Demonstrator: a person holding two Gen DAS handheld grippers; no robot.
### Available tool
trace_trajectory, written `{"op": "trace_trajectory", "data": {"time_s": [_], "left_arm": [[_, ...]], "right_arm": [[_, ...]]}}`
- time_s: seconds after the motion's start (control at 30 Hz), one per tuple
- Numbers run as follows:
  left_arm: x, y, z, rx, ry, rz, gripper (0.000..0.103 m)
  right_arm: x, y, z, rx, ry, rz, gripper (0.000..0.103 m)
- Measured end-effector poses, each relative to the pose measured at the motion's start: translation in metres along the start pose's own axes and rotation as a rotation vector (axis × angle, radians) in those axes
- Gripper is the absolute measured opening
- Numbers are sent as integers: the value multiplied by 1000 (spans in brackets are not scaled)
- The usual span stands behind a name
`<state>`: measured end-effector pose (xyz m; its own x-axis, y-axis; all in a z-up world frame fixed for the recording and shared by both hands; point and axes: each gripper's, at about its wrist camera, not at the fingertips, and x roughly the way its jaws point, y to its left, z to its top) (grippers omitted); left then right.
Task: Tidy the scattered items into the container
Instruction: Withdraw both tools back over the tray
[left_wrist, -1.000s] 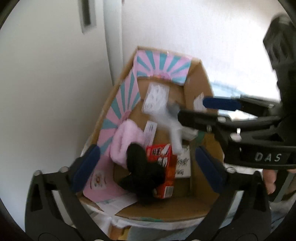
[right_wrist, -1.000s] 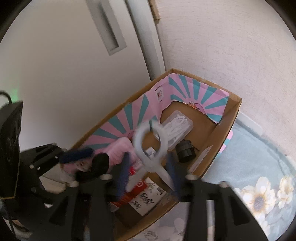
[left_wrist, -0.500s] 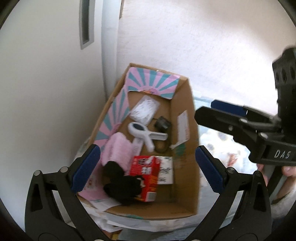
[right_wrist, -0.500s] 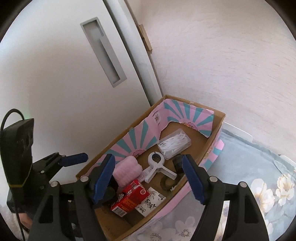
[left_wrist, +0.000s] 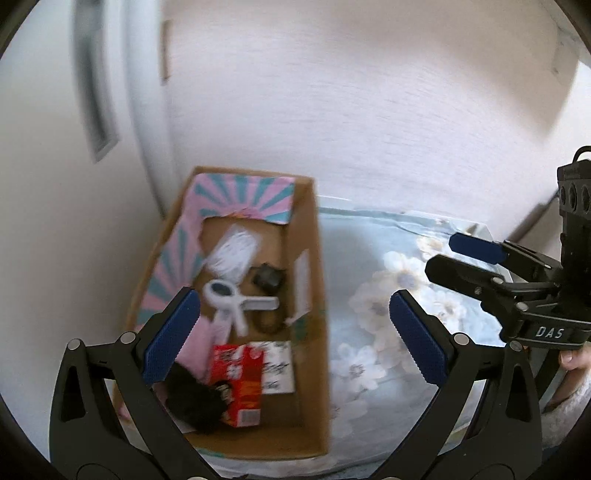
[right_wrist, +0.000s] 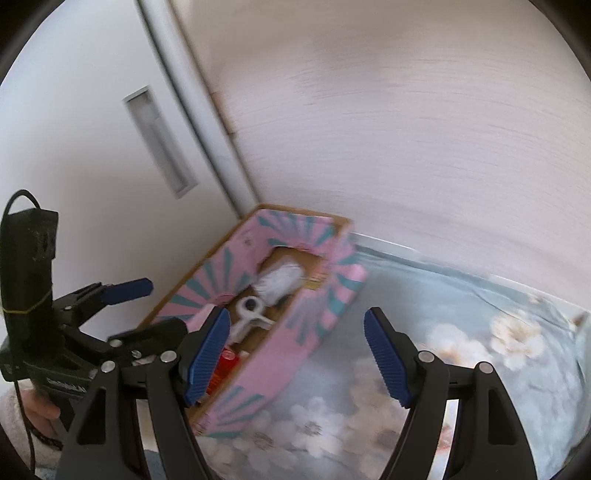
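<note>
A cardboard box (left_wrist: 312, 280) with pink and teal striped walls stands by the wall; it also shows in the right wrist view (right_wrist: 314, 325). Inside lie a white clamp (left_wrist: 232, 301), a clear pack of white bits (left_wrist: 232, 254), a small black object (left_wrist: 267, 277), a red carton (left_wrist: 240, 380), a pink cloth (left_wrist: 197, 350) and a black cloth (left_wrist: 195, 398). My left gripper (left_wrist: 295, 336) is open and empty above the box's near end. My right gripper (right_wrist: 295, 354) is open and empty, to the right of the box.
The box sits on a pale blue floral sheet (left_wrist: 373, 306) against a white textured wall (left_wrist: 369, 110). A white door with a recessed handle (right_wrist: 159, 140) stands to the left of the box. The right gripper shows in the left wrist view (left_wrist: 476, 258).
The white clamp went from my right gripper into the box. Both grippers then pulled back and up from the box, and the right gripper opened.
</note>
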<state>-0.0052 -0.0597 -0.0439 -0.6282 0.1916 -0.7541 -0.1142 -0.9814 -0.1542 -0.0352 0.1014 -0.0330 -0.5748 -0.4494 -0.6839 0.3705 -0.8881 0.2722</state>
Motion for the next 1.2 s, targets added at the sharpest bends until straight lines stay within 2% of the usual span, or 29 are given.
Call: {"op": "trace_trajectory", "data": {"time_s": [0.2, 0.3, 0.4, 0.53, 0.67, 0.8, 1.03, 1.2], "left_arm": [[13, -41, 10, 71, 11, -56, 102], [27, -63, 13, 99, 46, -95, 102], [44, -85, 12, 132, 83, -97, 102], [79, -106, 2, 132, 174, -127, 102], [108, -116, -13, 126, 264, -146, 102], [126, -118, -26, 135, 307, -130, 102], [154, -108, -40, 78, 357, -108, 102], [166, -104, -45, 51, 376, -112, 102]], "right_arm": [[-25, -37, -22, 88, -2, -94, 71], [-36, -54, -35, 126, 1, -150, 71], [-38, -65, -49, 146, 25, -219, 71], [-35, -75, -72, 142, 49, -298, 71], [-18, -84, -98, 132, 112, -344, 71], [-3, -90, -115, 119, 158, -334, 71], [25, -90, -129, 39, 227, -361, 71], [35, -93, -138, 120, 224, -386, 71]]}}
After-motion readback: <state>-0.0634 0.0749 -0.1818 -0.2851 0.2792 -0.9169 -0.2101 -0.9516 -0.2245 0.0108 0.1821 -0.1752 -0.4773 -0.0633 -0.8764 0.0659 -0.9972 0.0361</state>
